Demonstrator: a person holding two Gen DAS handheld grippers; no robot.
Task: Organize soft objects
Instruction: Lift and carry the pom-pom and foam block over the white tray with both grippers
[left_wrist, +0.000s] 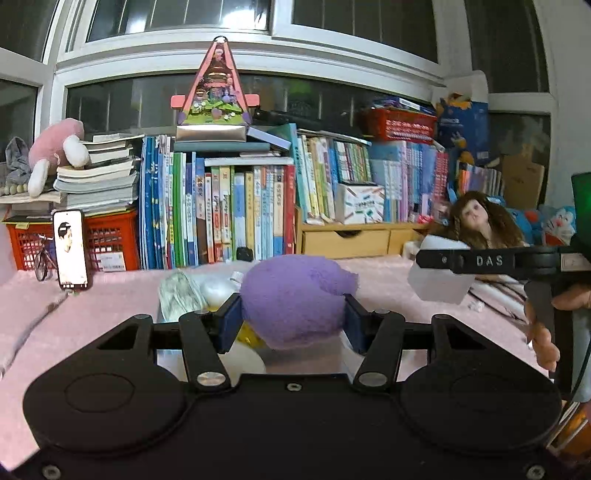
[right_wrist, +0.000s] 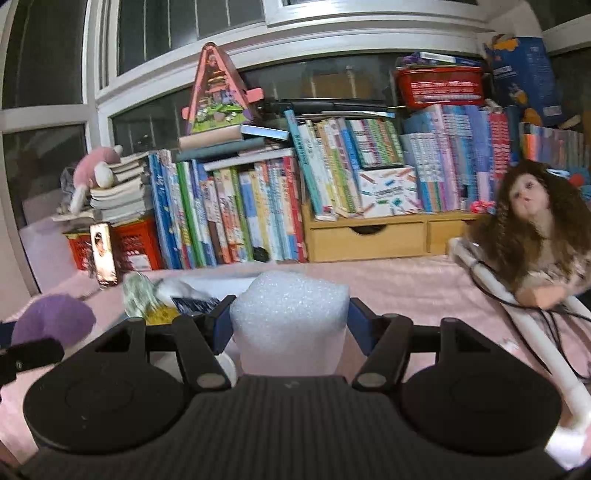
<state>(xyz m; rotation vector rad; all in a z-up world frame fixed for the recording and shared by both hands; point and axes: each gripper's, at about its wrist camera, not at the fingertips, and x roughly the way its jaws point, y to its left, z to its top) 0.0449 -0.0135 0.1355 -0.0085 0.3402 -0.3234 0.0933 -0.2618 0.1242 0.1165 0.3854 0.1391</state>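
A purple plush ball fills the middle of the left wrist view, squeezed between the blue pads of my left gripper, which is shut on it and holds it above the pink tabletop. In the right wrist view my right gripper is shut on a white foam block, also lifted off the table. The same foam block and the right gripper's finger show at the right of the left view; the purple plush shows at the far left of the right view. A pile of small soft items lies on the table behind.
A wall of books and a wooden drawer unit line the back. A phone on a stand and red crates stand at left. A long-haired doll lies at right over white tubing and cables. A pink plush rests on stacked books.
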